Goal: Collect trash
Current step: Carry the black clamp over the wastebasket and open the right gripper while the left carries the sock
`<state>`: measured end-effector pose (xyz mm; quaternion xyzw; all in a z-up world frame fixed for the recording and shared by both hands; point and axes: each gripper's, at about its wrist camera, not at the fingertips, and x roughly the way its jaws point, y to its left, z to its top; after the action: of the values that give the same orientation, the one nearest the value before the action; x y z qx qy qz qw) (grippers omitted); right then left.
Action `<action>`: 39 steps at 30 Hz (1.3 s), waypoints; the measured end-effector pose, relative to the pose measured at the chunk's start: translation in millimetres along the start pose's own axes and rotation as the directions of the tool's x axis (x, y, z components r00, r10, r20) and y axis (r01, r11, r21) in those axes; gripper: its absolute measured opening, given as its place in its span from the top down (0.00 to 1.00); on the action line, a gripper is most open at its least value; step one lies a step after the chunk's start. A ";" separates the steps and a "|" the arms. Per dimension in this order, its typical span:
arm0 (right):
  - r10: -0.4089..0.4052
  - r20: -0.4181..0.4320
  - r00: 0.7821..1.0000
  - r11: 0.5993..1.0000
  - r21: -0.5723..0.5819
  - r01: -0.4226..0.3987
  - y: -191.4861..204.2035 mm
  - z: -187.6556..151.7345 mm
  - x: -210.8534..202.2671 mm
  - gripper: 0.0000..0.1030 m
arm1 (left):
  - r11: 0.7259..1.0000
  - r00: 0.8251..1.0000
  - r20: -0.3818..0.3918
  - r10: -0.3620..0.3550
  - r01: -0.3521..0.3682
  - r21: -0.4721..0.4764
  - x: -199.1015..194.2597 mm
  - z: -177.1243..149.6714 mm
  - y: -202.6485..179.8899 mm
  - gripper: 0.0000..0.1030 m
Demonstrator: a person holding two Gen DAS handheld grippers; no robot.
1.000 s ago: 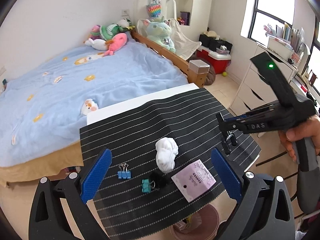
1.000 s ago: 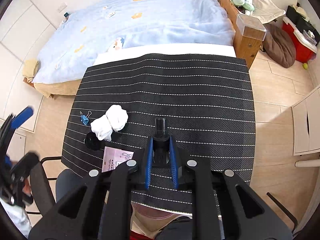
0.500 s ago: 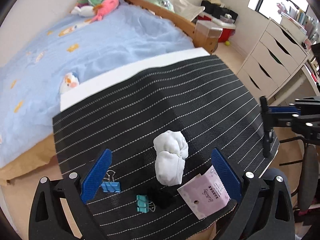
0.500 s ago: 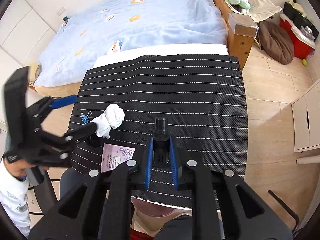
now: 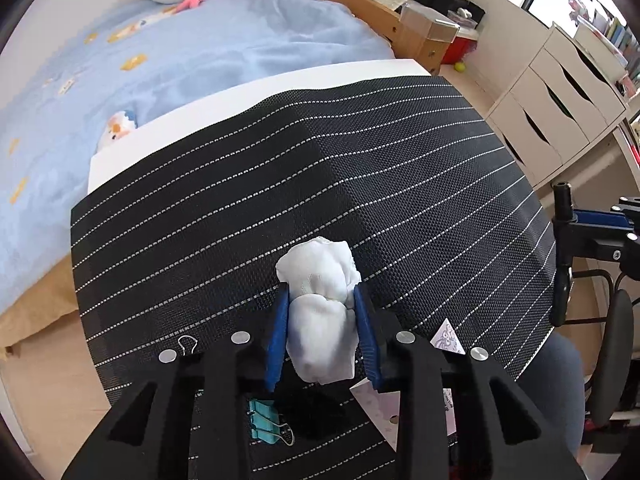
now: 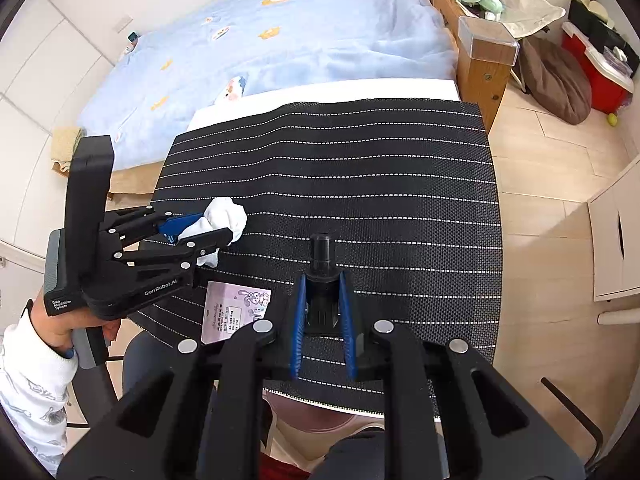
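Note:
A crumpled white tissue wad [image 5: 322, 308] lies on the black striped mat [image 5: 360, 184]; it also shows in the right wrist view [image 6: 226, 218]. My left gripper [image 5: 320, 300] has its blue pads closed against both sides of the wad. A pink printed packet [image 6: 236, 310] lies on the mat just right of it, partly hidden in the left wrist view [image 5: 448, 338]. My right gripper [image 6: 322, 280] is shut on a black pen-like cylinder [image 6: 322, 256] and hovers over the mat's near edge.
A teal binder clip [image 5: 266, 426] and a small black object [image 5: 308, 404] lie under my left gripper. A pink bin [image 6: 320, 416] sits below the table's front edge. A bed [image 6: 280, 40] lies behind the table, white drawers [image 5: 560, 92] to the right.
My left gripper dropped down and forward over the tissue wad and closed its fingers from wide open onto it. My right gripper held still with the black cylinder.

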<state>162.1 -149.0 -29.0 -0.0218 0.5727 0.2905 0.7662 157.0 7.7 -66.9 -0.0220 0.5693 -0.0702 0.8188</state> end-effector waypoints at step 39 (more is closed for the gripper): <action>0.053 0.197 0.979 0.982 -0.186 -0.016 62.6 -120.4 -90.3 0.84 | 0.997 0.918 0.396 -0.037 0.005 0.081 -163.1 -126.9 -68.1 0.71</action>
<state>12.6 -179.1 28.8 -0.0526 0.4635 0.3560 0.8097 -23.6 -31.3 48.0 -0.0097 0.3880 -0.0954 0.9167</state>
